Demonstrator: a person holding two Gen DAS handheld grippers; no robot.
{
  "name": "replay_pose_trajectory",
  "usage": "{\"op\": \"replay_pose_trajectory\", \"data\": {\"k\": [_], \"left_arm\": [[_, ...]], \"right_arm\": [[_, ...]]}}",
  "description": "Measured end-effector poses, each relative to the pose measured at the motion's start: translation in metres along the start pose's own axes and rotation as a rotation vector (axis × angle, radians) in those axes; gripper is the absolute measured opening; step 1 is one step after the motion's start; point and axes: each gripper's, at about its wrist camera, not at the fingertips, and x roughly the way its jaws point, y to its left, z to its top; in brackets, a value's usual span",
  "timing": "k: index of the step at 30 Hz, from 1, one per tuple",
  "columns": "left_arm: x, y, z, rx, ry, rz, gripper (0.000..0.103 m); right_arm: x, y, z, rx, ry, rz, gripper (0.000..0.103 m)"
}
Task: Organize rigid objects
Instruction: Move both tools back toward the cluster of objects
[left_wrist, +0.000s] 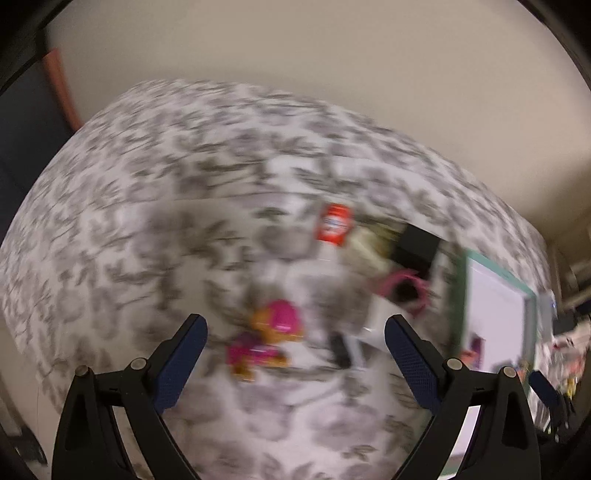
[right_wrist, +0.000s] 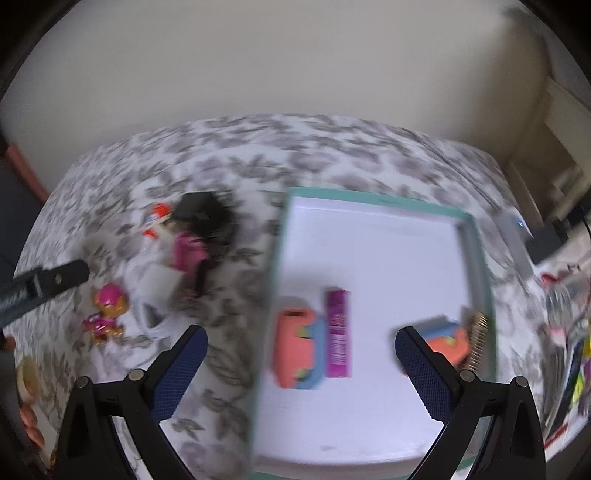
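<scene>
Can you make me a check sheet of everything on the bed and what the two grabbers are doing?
Surface: leaf-print cover, blurry in both views.
Job's things: teal tray holds a purple tube, an orange-blue item beside it, and another orange-blue item by the right wall. Outside the tray: pink dog toy, red-white pack, black box, pink item, white item.
Clutter: papers and oddments right of the tray, too blurred to name.
Grippers: left gripper open, above the toy; right gripper open, over the tray's left edge. Both empty.
Cables: a dark lead far right.
Surroundings: plain beige wall.
</scene>
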Motion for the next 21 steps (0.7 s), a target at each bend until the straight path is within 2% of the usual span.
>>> {"op": "replay_pose_trajectory", "data": {"k": [5,8,16,21], "left_arm": [[0.006,0.045,0.010,-0.095,0.024,0.043,0.097],[0.010,0.057,0.012,-0.118,0.041,0.059,0.097],[0.031,0.046,0.011,-0.080,0.121,0.028,0.097],[0.048,0.036,0.009,-0.064,0.170,0.021,0.097]], "right_arm": [[0.009,0.038,0.004,-0.058,0.007,0.035,0.103],[0.016,0.052,0.005,-0.077,0.012,0.061,0.103],[0.041,0.061,0.009,-0.020,0.045,0.090,0.103],[0.051,0.065,0.013,-0.001,0.036,0.107,0.103]]}}
